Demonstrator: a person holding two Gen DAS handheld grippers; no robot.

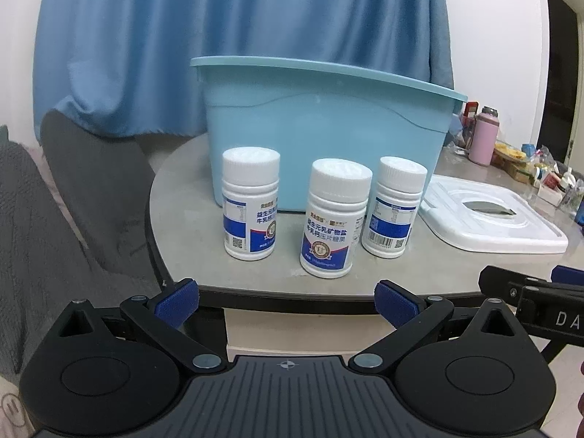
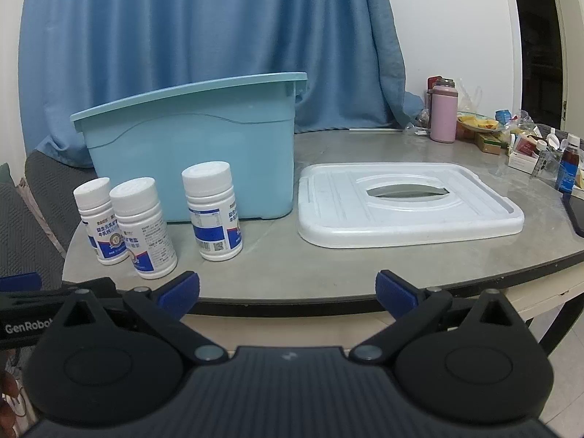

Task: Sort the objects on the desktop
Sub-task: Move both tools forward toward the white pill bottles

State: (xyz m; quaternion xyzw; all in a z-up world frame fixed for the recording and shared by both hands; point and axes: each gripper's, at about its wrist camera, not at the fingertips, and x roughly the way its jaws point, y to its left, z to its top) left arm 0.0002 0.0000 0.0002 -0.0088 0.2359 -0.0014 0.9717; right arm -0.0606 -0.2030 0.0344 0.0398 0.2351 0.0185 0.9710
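Three white pill bottles with blue labels stand upright near the front of a grey table: the left bottle (image 1: 250, 202) (image 2: 98, 221), the middle bottle (image 1: 334, 217) (image 2: 144, 228) and the right bottle (image 1: 395, 206) (image 2: 214, 210). Behind them stands an open light-blue storage bin (image 1: 321, 138) (image 2: 197, 146). Its white lid (image 1: 485, 213) (image 2: 405, 204) lies flat to the right. My left gripper (image 1: 286, 303) is open before the table edge, facing the middle bottle. My right gripper (image 2: 288, 294) is open too, nothing between its blue pads, facing the gap between bottles and lid.
A blue curtain (image 2: 182, 36) hangs behind the table. At the far right sit a pink flask (image 2: 442, 113), a plate of food (image 2: 478, 122), small boxes and a dark medicine bottle (image 2: 567, 168). A grey cushioned seat (image 1: 54, 219) is at the left. The table edge (image 2: 328, 301) is rounded.
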